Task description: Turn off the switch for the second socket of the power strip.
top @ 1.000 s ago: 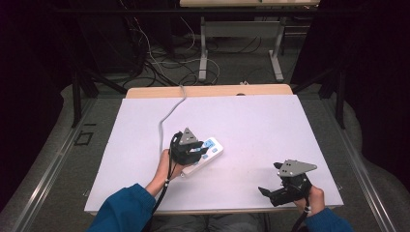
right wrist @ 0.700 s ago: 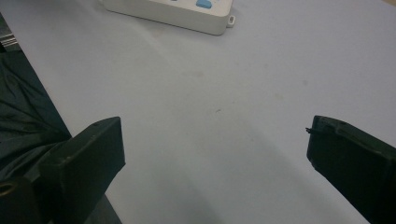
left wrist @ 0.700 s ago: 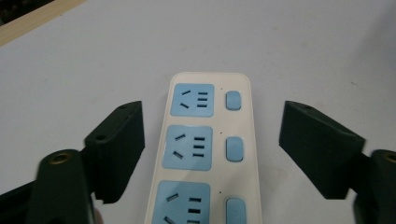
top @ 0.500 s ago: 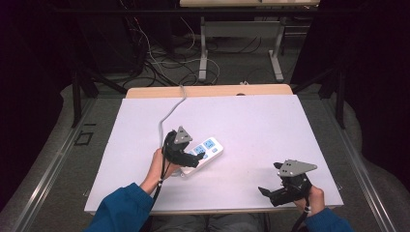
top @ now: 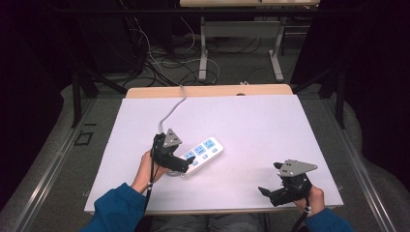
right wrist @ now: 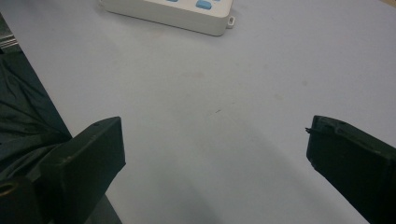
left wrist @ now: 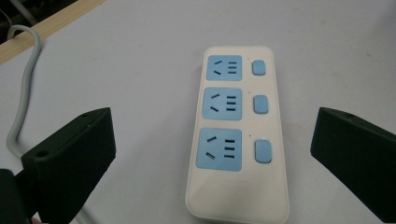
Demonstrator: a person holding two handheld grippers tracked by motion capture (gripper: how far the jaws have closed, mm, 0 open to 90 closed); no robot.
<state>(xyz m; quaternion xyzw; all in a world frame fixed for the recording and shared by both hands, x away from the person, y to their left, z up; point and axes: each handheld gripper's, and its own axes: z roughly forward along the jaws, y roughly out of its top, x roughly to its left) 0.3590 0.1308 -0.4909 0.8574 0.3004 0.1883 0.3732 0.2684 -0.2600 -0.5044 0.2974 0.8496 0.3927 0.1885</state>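
A white power strip (top: 204, 151) with three blue sockets and three blue switches lies flat on the white table (top: 251, 125). Its grey cord (top: 171, 112) runs toward the far edge. My left gripper (top: 186, 163) sits at the strip's near-left end. In the left gripper view the strip (left wrist: 238, 135) lies ahead between the wide black jaws of the left gripper (left wrist: 215, 140), and neither pad touches it. The jaws have just been opening. My right gripper (top: 270, 181) rests open near the front right edge with nothing in it. It (right wrist: 215, 140) points toward the strip (right wrist: 187, 11).
A wooden strip (top: 208, 91) borders the table's far edge. Beyond it are table legs and loose cables on the floor (top: 159, 63). The cord (left wrist: 18, 107) curves past the left jaw. Dark cloth of the person's lap (right wrist: 23, 116) lies off the table's front edge.
The left gripper has opened its jaws and drawn back to the left off the power strip, which stays on the table. The right gripper has not moved.
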